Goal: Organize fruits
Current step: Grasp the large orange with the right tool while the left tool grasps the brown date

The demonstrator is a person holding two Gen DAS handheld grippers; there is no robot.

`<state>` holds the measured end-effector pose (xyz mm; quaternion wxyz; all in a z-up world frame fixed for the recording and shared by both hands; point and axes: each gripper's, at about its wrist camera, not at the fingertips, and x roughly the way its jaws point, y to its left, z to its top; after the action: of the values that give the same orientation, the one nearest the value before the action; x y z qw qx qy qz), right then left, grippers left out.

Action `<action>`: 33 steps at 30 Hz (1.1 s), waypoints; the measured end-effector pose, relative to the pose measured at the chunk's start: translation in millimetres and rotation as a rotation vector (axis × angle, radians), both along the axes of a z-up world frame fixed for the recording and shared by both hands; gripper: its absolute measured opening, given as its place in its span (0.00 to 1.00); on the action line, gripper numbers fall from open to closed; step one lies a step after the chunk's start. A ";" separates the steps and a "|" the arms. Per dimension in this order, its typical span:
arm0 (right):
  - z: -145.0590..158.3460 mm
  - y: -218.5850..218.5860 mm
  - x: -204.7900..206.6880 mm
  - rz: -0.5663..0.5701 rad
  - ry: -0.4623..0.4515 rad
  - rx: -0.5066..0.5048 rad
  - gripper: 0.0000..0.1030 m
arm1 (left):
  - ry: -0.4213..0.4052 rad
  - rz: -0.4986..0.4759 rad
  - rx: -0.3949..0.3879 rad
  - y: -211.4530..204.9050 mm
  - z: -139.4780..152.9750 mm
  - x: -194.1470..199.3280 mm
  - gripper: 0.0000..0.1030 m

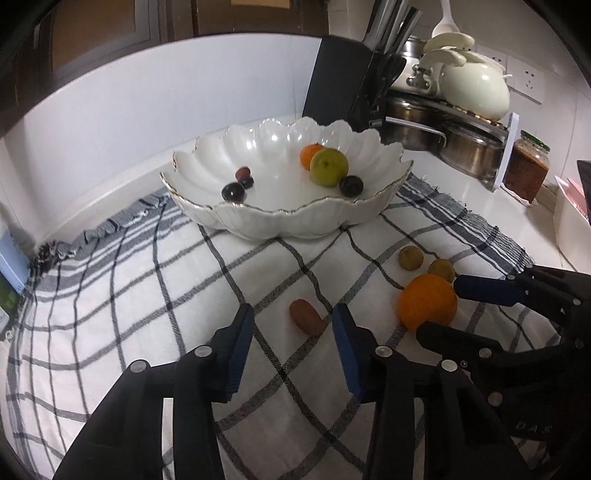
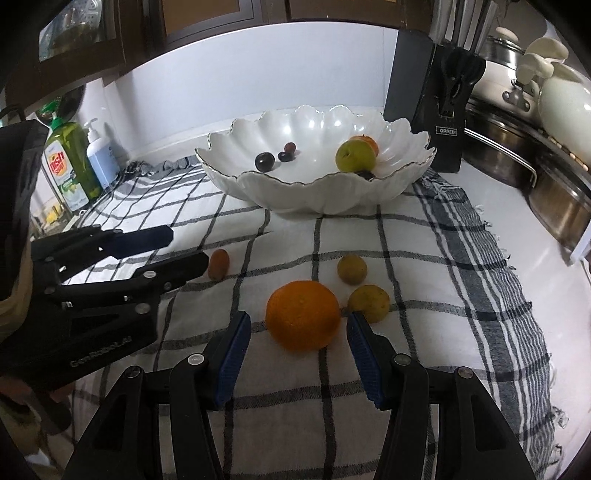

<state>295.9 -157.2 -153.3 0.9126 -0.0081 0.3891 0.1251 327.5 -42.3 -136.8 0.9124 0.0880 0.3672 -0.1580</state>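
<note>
White countertop [image 2: 491, 206] under a checked cloth [image 2: 280, 369], white backsplash [image 2: 258, 74], dark wooden cabinets [image 2: 221, 14] above

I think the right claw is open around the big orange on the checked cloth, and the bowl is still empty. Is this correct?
Not entirely. The bowl is not empty: the right wrist view shows a green apple and dark plums in it. The right claw is open around the orange.

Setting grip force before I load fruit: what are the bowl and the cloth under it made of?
Bowl: looks like glazed white ceramic, glossy highlights, thin gold line on its scalloped rim; could be glass. Cloth: woven fabric, matte, checked, frayed fringe along its edge.
</note>
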 end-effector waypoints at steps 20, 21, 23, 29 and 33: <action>-10.7 -1.8 10.6 0.000 0.033 0.017 0.43 | 0.110 0.004 -0.018 -8.4 -23.3 23.0 0.21; -10.7 -2.1 10.8 0.000 0.034 0.021 0.43 | 0.110 0.003 -0.017 -8.9 -23.4 23.1 0.21; -10.7 -3.1 10.9 -0.003 0.036 0.030 0.42 | 0.110 0.004 -0.019 -9.1 -23.4 22.9 0.20; -8.0 -5.7 8.8 -0.015 0.031 0.047 0.42 | 0.107 0.003 -0.030 -6.7 -22.2 21.0 0.20; -3.7 -5.5 6.8 -0.012 0.016 0.049 0.42 | 0.106 0.009 -0.031 -3.3 -20.9 17.0 0.20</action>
<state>302.7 -162.7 -157.0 0.9101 0.0177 0.3933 0.1291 344.4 -45.5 -157.7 0.8936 0.0638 0.4129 -0.1642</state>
